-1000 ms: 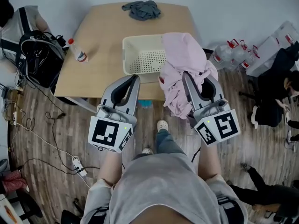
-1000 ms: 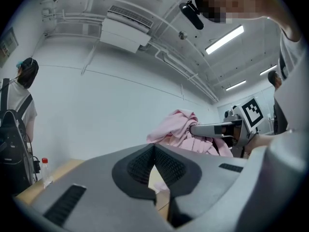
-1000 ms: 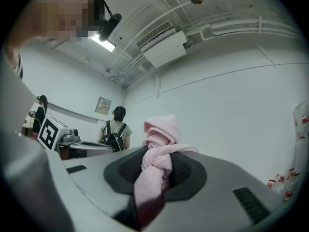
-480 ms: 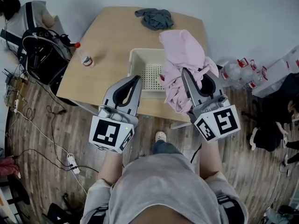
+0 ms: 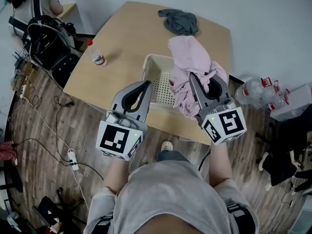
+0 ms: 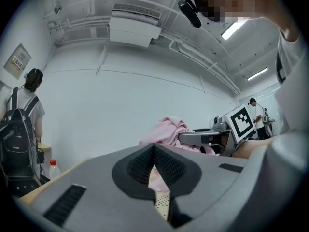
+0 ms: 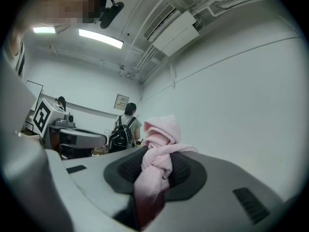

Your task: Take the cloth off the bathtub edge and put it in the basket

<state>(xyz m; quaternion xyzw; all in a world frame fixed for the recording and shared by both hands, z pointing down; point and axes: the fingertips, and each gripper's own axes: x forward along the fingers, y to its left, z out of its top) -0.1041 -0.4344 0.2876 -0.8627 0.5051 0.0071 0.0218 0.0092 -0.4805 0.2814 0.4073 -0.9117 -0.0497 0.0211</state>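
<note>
A pink cloth (image 5: pixel 187 57) hangs bunched from my right gripper (image 5: pixel 204 80), which is shut on it above the right side of the cream basket (image 5: pixel 147 68). In the right gripper view the cloth (image 7: pixel 159 129) is pinched between the dark pads of that gripper (image 7: pixel 155 164) and bulges up past the tips. My left gripper (image 5: pixel 144 85) is level with it, above the basket's front left part, and its pads meet on nothing (image 6: pixel 154 150). From the left gripper view I see the cloth (image 6: pixel 166 129) and the right gripper beside it. No bathtub is in view.
The basket stands on a wooden table (image 5: pixel 122 38) with a grey cloth (image 5: pixel 179 21) at the far end and a small bottle (image 5: pixel 98 58) at the left. A backpack (image 5: pixel 46 43) is beside the table's left. Water bottles (image 5: pixel 261 89) and cables (image 5: pixel 48 130) lie on the floor.
Both grippers have come closer to the table. The pink cloth, earlier hanging near the basket's front right corner, now hangs over the basket's right side. Neither grip has changed.
</note>
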